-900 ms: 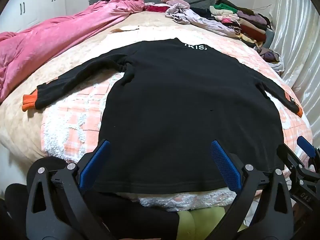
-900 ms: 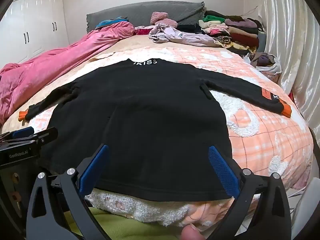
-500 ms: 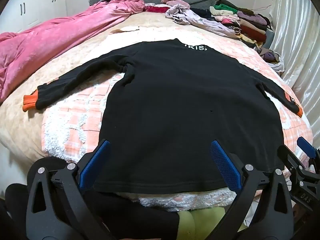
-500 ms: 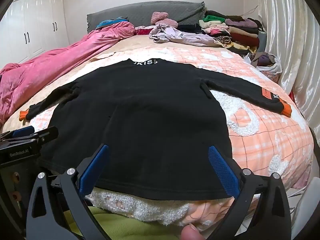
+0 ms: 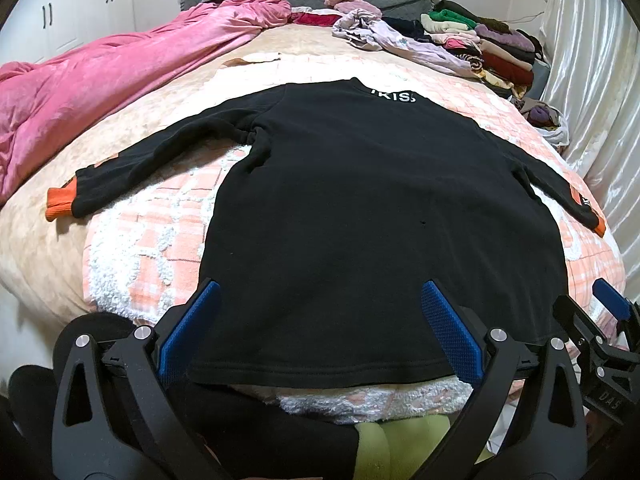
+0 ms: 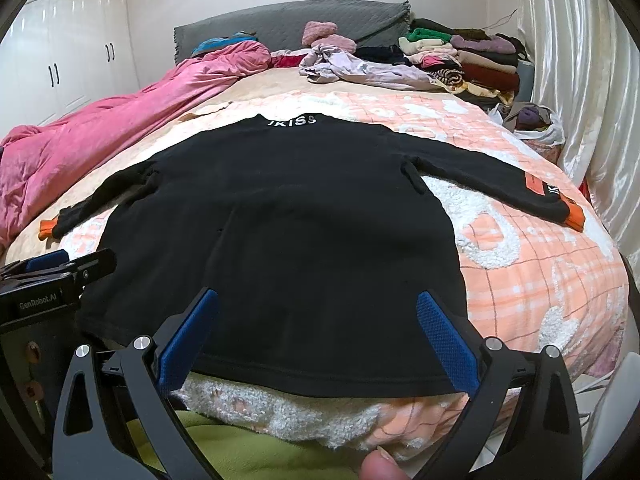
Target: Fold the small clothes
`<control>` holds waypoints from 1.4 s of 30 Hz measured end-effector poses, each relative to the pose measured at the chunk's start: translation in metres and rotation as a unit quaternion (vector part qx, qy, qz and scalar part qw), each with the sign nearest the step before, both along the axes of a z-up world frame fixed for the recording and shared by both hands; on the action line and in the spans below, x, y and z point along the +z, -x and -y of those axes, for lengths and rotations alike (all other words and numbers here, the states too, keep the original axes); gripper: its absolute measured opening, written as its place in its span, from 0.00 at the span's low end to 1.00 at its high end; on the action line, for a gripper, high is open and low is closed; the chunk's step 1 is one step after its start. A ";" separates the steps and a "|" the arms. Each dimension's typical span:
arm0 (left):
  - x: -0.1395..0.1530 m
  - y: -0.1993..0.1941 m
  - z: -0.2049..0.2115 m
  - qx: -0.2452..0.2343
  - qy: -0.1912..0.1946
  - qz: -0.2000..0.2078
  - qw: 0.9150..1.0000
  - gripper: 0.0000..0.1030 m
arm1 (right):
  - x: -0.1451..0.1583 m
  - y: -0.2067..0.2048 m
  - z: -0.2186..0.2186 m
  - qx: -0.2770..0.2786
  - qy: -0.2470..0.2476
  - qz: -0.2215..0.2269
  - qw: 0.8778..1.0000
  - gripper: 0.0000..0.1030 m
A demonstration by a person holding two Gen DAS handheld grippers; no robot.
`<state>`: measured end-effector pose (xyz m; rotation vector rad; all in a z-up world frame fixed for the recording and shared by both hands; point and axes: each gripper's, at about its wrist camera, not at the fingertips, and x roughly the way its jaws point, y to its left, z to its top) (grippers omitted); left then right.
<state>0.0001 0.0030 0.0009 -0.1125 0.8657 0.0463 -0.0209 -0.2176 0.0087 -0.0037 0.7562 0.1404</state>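
Black sweatshirt [image 5: 360, 208] spread flat, pink quilt [image 5: 100, 84] left, clothes pile [image 5: 492, 44] far right

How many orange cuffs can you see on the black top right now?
2. One orange cuff ends the sleeve stretched toward the pink duvet; the other cuff ends the sleeve toward the curtain side. The black top lies flat, so none seems hidden.

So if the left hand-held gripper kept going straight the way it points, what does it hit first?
Most likely the black sweater. The left hand-held gripper is open and tilted down toward the lower body of the garment, just above the hem, with nothing between. Depth is hard to judge in this fisheye view.
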 end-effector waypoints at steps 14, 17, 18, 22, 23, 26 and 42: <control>-0.001 0.001 -0.001 -0.002 0.001 0.002 1.000 0.91 | -0.001 0.000 -0.001 0.000 0.000 0.000 1.000 0.96; -0.001 0.001 0.000 -0.002 0.000 0.003 1.000 0.91 | -0.003 0.002 -0.004 0.001 0.001 0.000 1.000 0.96; -0.001 0.001 0.000 -0.002 0.000 0.002 1.000 0.91 | -0.003 0.001 -0.003 0.001 0.000 0.000 1.000 0.96; -0.001 0.001 -0.001 -0.001 0.000 0.002 1.000 0.91 | -0.003 0.001 -0.003 0.001 0.001 0.001 1.000 0.96; -0.001 0.001 -0.001 -0.002 0.000 0.002 1.000 0.91 | -0.003 0.001 -0.004 0.001 0.001 0.001 1.000 0.96; 0.000 0.001 -0.001 -0.002 0.000 0.003 1.000 0.91 | -0.004 0.002 -0.005 0.001 0.000 0.001 1.000 0.96; 0.000 0.000 0.000 -0.003 -0.003 0.003 1.000 0.91 | -0.001 -0.002 -0.006 0.003 0.000 0.007 1.000 0.96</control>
